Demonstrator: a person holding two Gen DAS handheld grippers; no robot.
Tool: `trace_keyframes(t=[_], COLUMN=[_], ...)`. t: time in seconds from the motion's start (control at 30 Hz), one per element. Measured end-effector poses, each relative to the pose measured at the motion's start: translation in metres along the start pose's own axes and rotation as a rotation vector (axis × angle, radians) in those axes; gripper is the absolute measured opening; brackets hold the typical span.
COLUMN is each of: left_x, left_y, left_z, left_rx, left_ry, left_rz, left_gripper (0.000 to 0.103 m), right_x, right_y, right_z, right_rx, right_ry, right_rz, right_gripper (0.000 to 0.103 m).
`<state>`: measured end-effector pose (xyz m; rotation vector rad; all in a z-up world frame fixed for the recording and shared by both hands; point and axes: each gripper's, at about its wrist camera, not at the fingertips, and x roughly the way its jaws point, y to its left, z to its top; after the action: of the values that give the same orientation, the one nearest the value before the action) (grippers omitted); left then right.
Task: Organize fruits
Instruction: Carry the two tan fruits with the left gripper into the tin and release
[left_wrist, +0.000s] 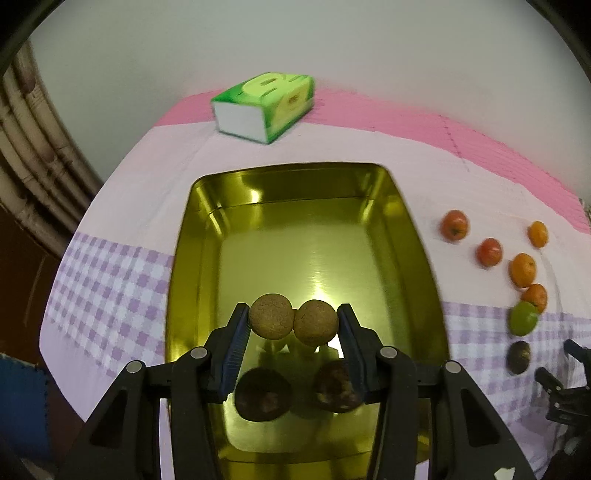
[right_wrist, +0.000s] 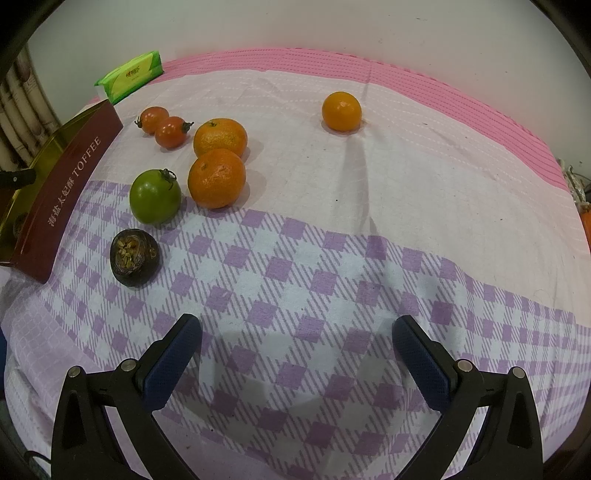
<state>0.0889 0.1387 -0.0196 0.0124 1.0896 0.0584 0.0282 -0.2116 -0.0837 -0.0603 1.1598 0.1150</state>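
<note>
Now | left fingers (left_wrist: 293, 323) pinch two longans (left_wrist: 270, 316) | over gold tin (left_wrist: 399, 206)

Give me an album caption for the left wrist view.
Left tongs hold two tan round fruits above a gold tin tray.

Two tan longans (left_wrist: 293, 320) – side by side – above gold tray (left_wrist: 207, 206).

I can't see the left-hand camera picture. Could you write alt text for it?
The left gripper holds two round brown fruits pinched side by side above a gold metal tray, where two dark fruits already lie. The tray sits on a pink and purple checked cloth, with a green tissue pack behind it and loose fruit to the right.
</note>
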Motion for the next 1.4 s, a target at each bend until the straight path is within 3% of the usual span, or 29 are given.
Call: trace_keyframes(t=[0.67,1.4], left_x=[0.034,0.036], left_y=[0.017,0.016], left_z=[-0.014,-0.020], left_rx=[-0.034,-0.013], left_ry=[0.082,0.084], left_rz=[0.038,0.057], left_gripper=[0.044,0.045], right_x=[0.001,0.001], right_y=[0.000,0.000], right_z=[0.001,0.001], right_rx=[0.007,0.015], right_ry=[-0.003,0.000], right_rz=[-0.002,-0.004], right_gripper=[0.103,0.103])
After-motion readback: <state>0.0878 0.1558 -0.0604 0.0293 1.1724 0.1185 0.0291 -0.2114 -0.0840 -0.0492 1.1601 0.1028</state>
